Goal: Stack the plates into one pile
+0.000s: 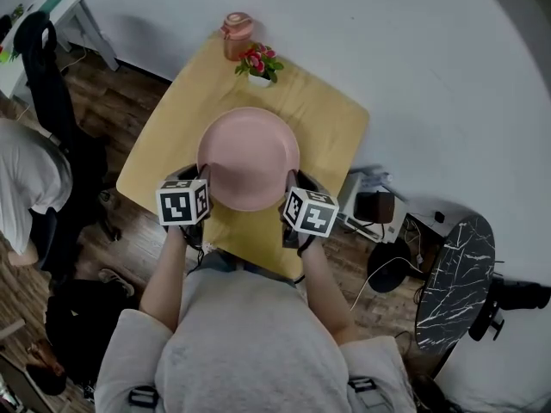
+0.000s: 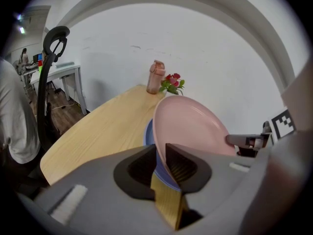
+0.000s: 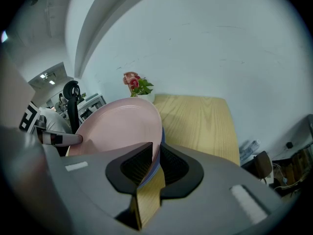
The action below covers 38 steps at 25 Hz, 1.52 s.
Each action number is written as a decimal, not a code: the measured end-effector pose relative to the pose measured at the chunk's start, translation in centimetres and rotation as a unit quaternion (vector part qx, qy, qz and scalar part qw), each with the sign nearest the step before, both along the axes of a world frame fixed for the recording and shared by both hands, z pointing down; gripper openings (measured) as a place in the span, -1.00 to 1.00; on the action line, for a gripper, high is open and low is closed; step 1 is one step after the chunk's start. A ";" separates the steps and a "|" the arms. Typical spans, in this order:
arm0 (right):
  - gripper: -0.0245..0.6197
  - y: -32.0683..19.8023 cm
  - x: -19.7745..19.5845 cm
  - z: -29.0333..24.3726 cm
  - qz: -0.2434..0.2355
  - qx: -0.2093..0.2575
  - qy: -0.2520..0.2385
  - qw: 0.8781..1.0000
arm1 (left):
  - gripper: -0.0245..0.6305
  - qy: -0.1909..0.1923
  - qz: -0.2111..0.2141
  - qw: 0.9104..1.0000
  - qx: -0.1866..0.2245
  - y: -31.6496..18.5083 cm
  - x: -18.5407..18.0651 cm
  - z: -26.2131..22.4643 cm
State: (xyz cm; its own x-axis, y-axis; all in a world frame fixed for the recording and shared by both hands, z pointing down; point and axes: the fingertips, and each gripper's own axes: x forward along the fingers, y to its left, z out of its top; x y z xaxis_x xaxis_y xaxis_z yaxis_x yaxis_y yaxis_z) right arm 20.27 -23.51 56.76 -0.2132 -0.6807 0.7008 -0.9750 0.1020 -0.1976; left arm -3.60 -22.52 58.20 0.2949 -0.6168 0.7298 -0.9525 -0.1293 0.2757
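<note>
- Left gripper (image 2: pixel 160 156) is clamped on the left rim of the pink plate (image 1: pixel 249 157); right gripper (image 3: pixel 155 159) is clamped on the right rim.
- Blue plate (image 2: pixel 148 132) sits directly underneath, its rim also between my jaws; can't tell if it's pinched too.
- Plates sit midway between both grippers, by the table's (image 1: pixel 327 119) near edge.
- Neither hand is nearer, so any set-down needs both moving evenly.

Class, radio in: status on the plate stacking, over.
Left gripper, right gripper both shut on pink plate, opposite sides. Blue plate directly beneath. Bottle and flowers at far end of table, clear of plates.
</note>
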 end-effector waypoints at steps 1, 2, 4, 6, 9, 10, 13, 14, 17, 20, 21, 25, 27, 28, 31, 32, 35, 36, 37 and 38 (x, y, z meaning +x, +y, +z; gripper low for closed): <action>-0.78 0.0 0.0 0.3 0.001 -0.004 0.003 1.000 | -0.56 0.000 0.002 1.000 -0.005 -0.1 0.0 0.4; -0.78 0.0 0.0 0.5 0.002 -0.007 0.006 1.000 | -0.55 0.000 0.005 1.000 -0.009 -0.1 0.0 0.7; -0.78 0.0 0.0 1.0 0.003 -0.013 0.011 1.000 | -0.55 0.000 0.011 1.000 -0.018 0.0 0.0 1.4; -0.78 0.0 -0.1 1.4 0.004 -0.019 0.015 1.000 | -0.54 -0.001 0.015 1.000 -0.025 0.0 0.0 2.0; -0.78 -0.1 -0.2 1.9 0.004 -0.023 0.018 1.000 | -0.54 0.000 0.017 0.999 -0.030 -0.1 -0.1 2.5; -0.78 -0.2 -0.2 2.0 0.004 -0.024 0.019 1.000 | -0.53 0.001 0.018 0.999 -0.032 -0.1 -0.1 2.7; -0.78 -0.5 -0.4 2.3 0.000 -0.027 0.026 0.999 | -0.52 -0.003 0.022 0.999 -0.038 -0.3 -0.2 3.1; -0.78 -0.5 -0.4 2.4 -0.001 -0.028 0.028 0.999 | -0.52 -0.004 0.023 0.999 -0.039 -0.4 -0.1 3.2; -0.78 -0.7 -0.4 2.6 -0.003 -0.030 0.033 0.999 | -0.52 -0.004 0.024 0.999 -0.039 -0.5 -0.1 3.3; -0.78 -0.9 -0.4 2.7 -0.007 -0.030 0.039 0.999 | -0.51 -0.004 0.024 0.999 -0.034 -0.6 -0.2 3.3; -0.78 -0.9 -0.5 2.7 -0.008 -0.030 0.041 0.999 | -0.51 -0.004 0.024 0.999 -0.032 -0.6 -0.2 3.3; -0.78 -1.0 -0.8 2.8 -0.020 -0.026 0.047 0.998 | -0.48 -0.013 0.033 0.999 -0.020 -0.6 -0.3 3.4; -0.78 -1.0 -0.9 2.9 -0.026 -0.024 0.049 0.998 | -0.39 -0.020 0.043 0.999 -0.011 -0.6 -0.1 3.6; -0.78 -0.9 -0.9 3.0 -0.028 -0.023 0.050 0.998 | -0.37 -0.020 0.045 0.999 -0.006 -0.6 0.0 3.6; -0.78 -0.9 -0.7 3.1 -0.030 -0.023 0.059 0.998 | -0.35 -0.015 0.037 0.999 0.003 -0.6 -0.1 3.4; -0.77 -0.9 -0.6 3.1 -0.031 -0.022 0.061 0.997 | -0.33 -0.016 0.036 0.999 0.005 -0.6 -0.2 3.3; -0.76 -1.0 -0.5 2.7 -0.033 -0.013 0.063 0.997 | -0.33 -0.023 0.036 0.999 0.012 -0.6 -0.4 2.8; -0.77 -1.0 -0.5 2.5 -0.034 -0.008 0.062 0.997 | -0.33 -0.026 0.035 0.999 0.016 -0.6 -0.4 2.7; -0.77 -1.1 -0.6 2.2 -0.035 -0.002 0.062 0.997 | -0.33 -0.028 0.034 0.999 0.020 -0.6 -0.5 2.5; -0.77 -1.1 -0.7 1.9 -0.037 0.005 0.060 0.997 | -0.33 -0.030 0.032 0.999 0.025 -0.6 -0.6 2.2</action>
State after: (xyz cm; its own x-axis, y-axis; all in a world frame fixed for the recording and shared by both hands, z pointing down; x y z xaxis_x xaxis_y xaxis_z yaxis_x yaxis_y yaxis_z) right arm 19.58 -24.63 58.70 -0.1778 -0.6726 0.7184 -0.9812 0.1764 -0.0777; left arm -4.16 -23.09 60.41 0.2923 -0.6336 0.7163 -0.9562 -0.2030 0.2107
